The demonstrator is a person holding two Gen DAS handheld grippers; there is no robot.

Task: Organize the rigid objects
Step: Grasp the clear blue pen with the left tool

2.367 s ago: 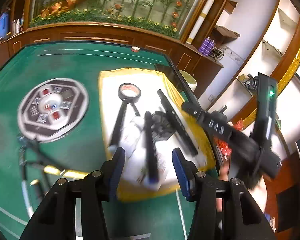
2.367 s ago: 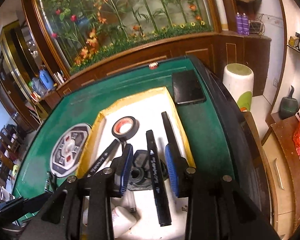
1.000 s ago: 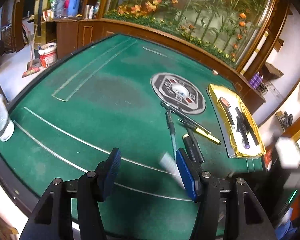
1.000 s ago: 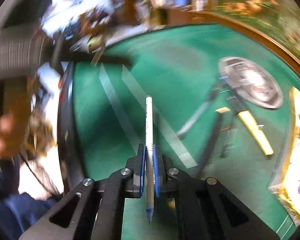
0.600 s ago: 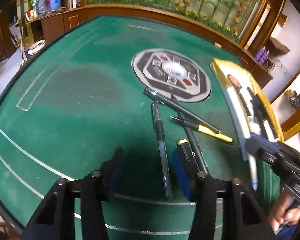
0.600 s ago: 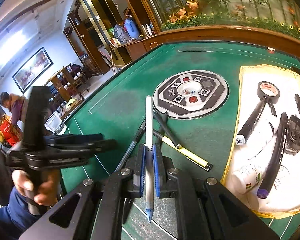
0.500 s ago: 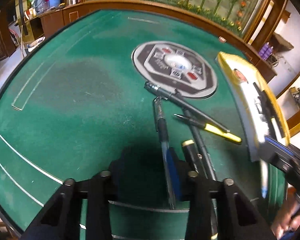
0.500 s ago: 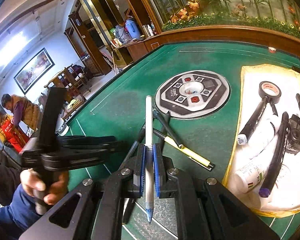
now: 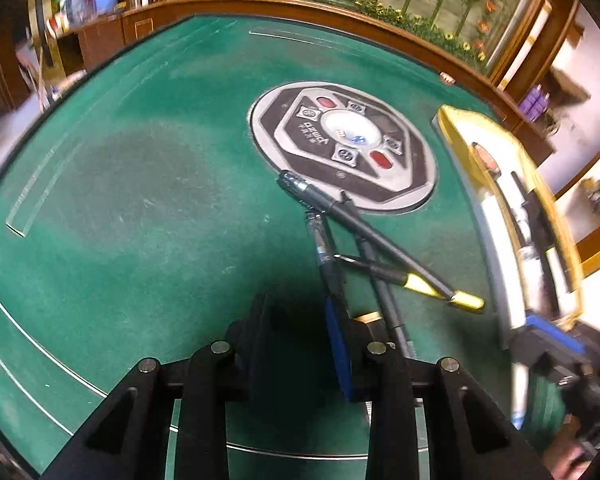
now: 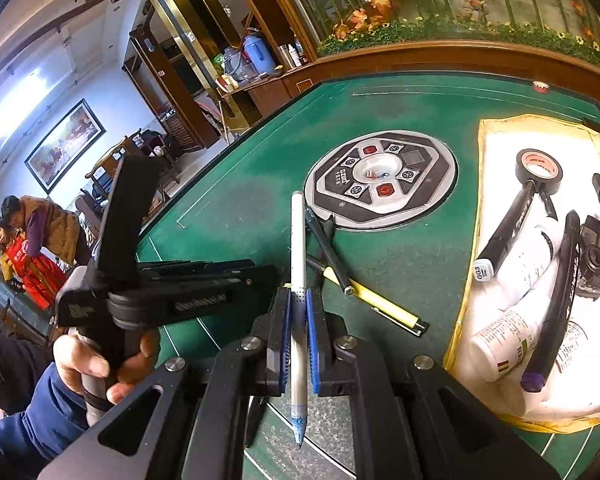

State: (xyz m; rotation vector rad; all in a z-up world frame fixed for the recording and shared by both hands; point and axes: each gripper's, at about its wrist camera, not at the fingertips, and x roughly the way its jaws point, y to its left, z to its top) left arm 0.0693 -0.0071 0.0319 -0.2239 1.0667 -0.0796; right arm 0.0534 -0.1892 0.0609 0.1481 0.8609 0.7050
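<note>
Left gripper: low over the green tabletop; fingers spread, nothing between them. The right blue pad sits just beside the clear pen, which passes on its outer side. In the right wrist view a hand holds this gripper's handle at left.

Clear pen: lies on the felt, running from near the round control panel towards the left gripper.

Pen cluster: a black pen lies crossed over a yellow pen, both on the felt just below the panel.

Round control panel: set flat in the tabletop, behind the pens.

Right gripper: fingers pressed onto a white pen, pinched at mid-barrel, blue tip towards the camera, other end pointing at the panel; held above the felt.

Yellow-edged tray: at right, white-lined. Contents: black tape roll, black markers, white bottles, and a dark round item partly hidden.
</note>
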